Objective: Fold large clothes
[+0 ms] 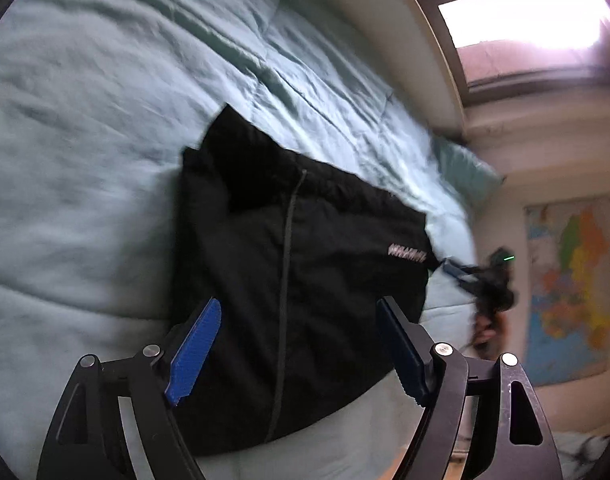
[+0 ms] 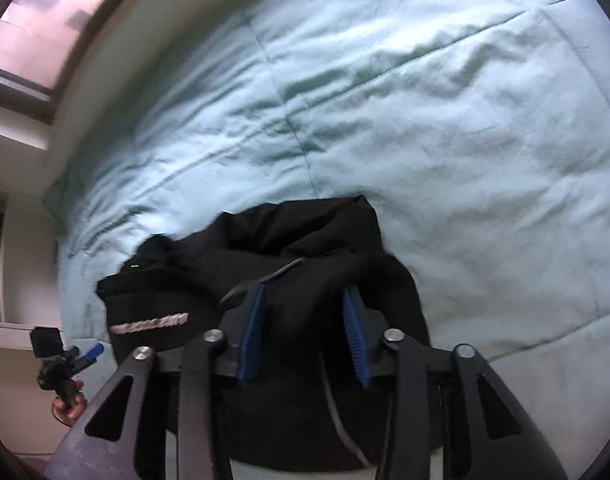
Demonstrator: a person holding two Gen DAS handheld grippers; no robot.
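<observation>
A black jacket (image 1: 305, 280) with a zip and a small white logo lies folded on the pale green quilt (image 1: 105, 160). My left gripper (image 1: 299, 304) is wide open just above its near part, holding nothing. In the right wrist view the jacket (image 2: 305, 260) bunches up between the blue pads; my right gripper (image 2: 305, 292) is partly closed on a fold of its fabric and zip edge. The right gripper also shows in the left wrist view (image 1: 461, 272) at the jacket's right corner. The left gripper shows small in the right wrist view (image 2: 87, 354).
The quilt (image 2: 425, 100) covers the whole bed. A pillow (image 1: 465, 168) lies at the bed's far end. A window (image 1: 517, 20) and a wall map (image 1: 573, 280) are beyond the bed's edge.
</observation>
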